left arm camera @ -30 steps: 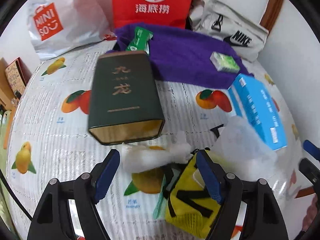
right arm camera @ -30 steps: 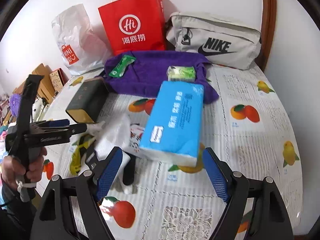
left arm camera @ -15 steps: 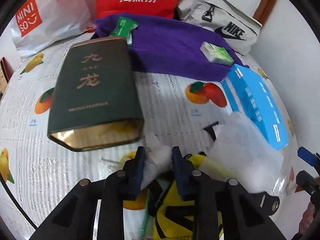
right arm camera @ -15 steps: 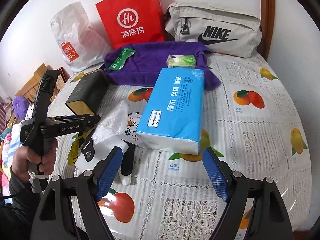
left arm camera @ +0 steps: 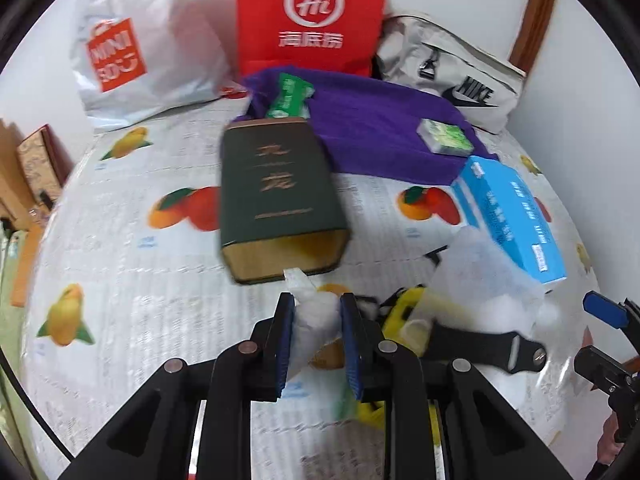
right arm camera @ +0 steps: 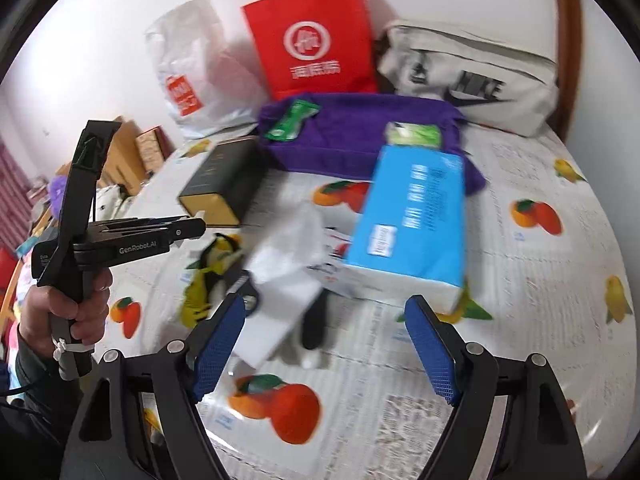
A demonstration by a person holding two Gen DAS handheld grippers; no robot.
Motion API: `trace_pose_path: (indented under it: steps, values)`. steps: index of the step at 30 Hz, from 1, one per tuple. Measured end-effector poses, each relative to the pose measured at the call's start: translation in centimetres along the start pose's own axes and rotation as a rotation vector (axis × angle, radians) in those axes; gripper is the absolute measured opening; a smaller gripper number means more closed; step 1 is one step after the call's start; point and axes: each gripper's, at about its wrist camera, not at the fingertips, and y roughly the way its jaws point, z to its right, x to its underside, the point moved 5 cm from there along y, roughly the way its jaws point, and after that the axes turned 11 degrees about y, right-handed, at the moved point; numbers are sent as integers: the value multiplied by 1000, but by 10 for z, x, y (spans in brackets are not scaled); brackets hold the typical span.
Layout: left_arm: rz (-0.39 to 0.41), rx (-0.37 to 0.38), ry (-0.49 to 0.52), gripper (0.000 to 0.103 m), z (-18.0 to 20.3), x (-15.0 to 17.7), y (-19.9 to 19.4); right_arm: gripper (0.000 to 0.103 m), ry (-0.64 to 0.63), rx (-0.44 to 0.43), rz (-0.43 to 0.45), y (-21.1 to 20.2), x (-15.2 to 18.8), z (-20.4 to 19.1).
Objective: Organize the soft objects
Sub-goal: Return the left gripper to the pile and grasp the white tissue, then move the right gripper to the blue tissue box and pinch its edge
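My left gripper (left arm camera: 317, 312) is shut on a white cotton wad in a clear wrapper (left arm camera: 310, 316), held just above the table in front of a dark green tin box (left arm camera: 276, 196). It also shows in the right wrist view (right arm camera: 192, 228). A yellow and black pouch (left arm camera: 404, 316) and a clear plastic bag of white stuff (left arm camera: 480, 280) lie to its right. A blue tissue pack (right arm camera: 412, 220) lies mid-table. My right gripper (right arm camera: 326, 344) is open and empty above the bag (right arm camera: 288, 256) and a black and white sock (right arm camera: 312, 332).
A purple towel (left arm camera: 380, 128) at the back carries a green sachet (left arm camera: 288, 94) and a small green tissue packet (left arm camera: 444, 136). Behind stand a red paper bag (left arm camera: 312, 16), a white Miniso bag (left arm camera: 132, 52) and a grey Nike bag (left arm camera: 452, 76). Fruit-print tablecloth (right arm camera: 540, 280).
My left gripper closed on the white cotton wad and has lifted and drawn it back from the tin. The right gripper moved in closer and lower over the bag, still open.
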Motion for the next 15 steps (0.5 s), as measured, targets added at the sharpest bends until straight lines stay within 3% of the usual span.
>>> trace_pose_path:
  steps: [3,12,15]
  values:
    - [-7,5,-27,22,-9,9,0,80,-44,-32,-1,9,-1,-16]
    - [-18,35,-90,22,-24,27,3,59,-189,-55,-63,46,4,-49]
    - [-20,47,-86,22,-22,29,5,40,-250,-7,-71,55,8,-54]
